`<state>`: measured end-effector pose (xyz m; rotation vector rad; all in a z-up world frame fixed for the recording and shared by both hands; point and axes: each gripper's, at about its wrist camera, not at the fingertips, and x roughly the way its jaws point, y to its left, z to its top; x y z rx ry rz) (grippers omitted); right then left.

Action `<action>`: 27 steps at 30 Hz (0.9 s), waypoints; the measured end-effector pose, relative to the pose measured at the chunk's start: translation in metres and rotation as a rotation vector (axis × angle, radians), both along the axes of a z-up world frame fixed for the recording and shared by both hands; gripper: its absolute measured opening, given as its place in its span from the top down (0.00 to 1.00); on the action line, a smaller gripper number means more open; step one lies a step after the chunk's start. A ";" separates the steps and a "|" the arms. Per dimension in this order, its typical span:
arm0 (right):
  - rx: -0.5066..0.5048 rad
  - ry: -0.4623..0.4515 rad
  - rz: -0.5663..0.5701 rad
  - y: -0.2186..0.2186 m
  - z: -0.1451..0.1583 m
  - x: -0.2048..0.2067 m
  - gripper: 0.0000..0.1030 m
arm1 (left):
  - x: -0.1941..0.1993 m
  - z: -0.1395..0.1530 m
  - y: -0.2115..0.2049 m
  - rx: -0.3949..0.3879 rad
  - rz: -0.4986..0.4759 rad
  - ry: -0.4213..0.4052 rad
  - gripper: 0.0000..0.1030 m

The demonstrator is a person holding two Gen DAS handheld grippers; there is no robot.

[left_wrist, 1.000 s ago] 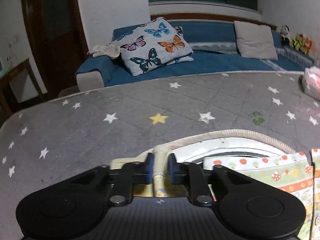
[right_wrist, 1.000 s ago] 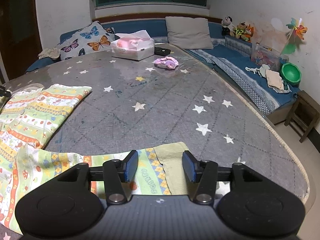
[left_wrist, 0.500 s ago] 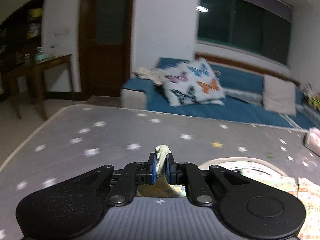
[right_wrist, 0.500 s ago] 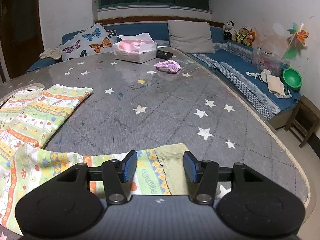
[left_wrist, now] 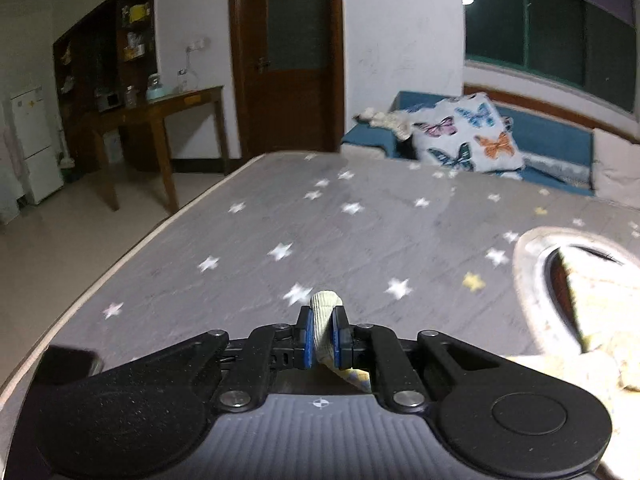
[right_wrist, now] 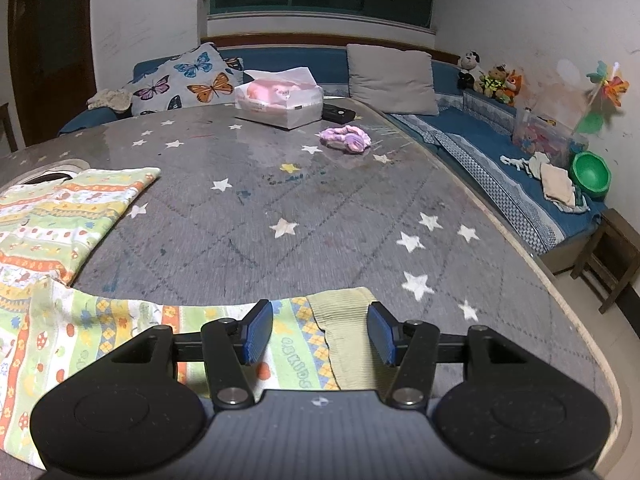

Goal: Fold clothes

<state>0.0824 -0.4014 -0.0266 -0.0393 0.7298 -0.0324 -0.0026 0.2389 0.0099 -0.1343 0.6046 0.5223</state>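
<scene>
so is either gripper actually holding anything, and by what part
The left gripper is shut on the ribbed cuff of the patterned garment. The right gripper is open over the other cuff, gripping nothing.

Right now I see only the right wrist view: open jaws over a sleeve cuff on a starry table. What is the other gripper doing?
Observer: The left gripper is shut on another cuff, which pokes up between its pads.
Operator: Is it above the laid-out clothes?
Observer: No, it is above bare table cover, near the table's left edge.
Operator: What lies beyond that edge?
Observer: A wooden side table and a dark door.
</scene>
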 end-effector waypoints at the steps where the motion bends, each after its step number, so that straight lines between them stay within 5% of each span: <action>1: -0.004 -0.001 0.004 0.000 0.000 0.004 0.48 | -0.002 -0.002 0.003 -0.006 0.005 0.005 0.90; 14: -0.027 0.000 -0.007 -0.002 -0.001 0.027 0.41 | -0.029 -0.012 0.015 0.018 0.046 0.058 0.76; 18: -0.031 -0.009 0.010 0.004 0.005 0.021 0.41 | -0.039 -0.004 0.017 0.026 0.060 0.047 0.59; 22: -0.020 -0.028 0.053 0.016 0.012 0.016 0.41 | -0.039 0.005 0.016 0.006 0.037 0.020 0.56; 27: 0.005 -0.045 0.130 0.040 0.022 0.010 0.40 | -0.017 -0.007 0.016 -0.002 -0.017 0.081 0.56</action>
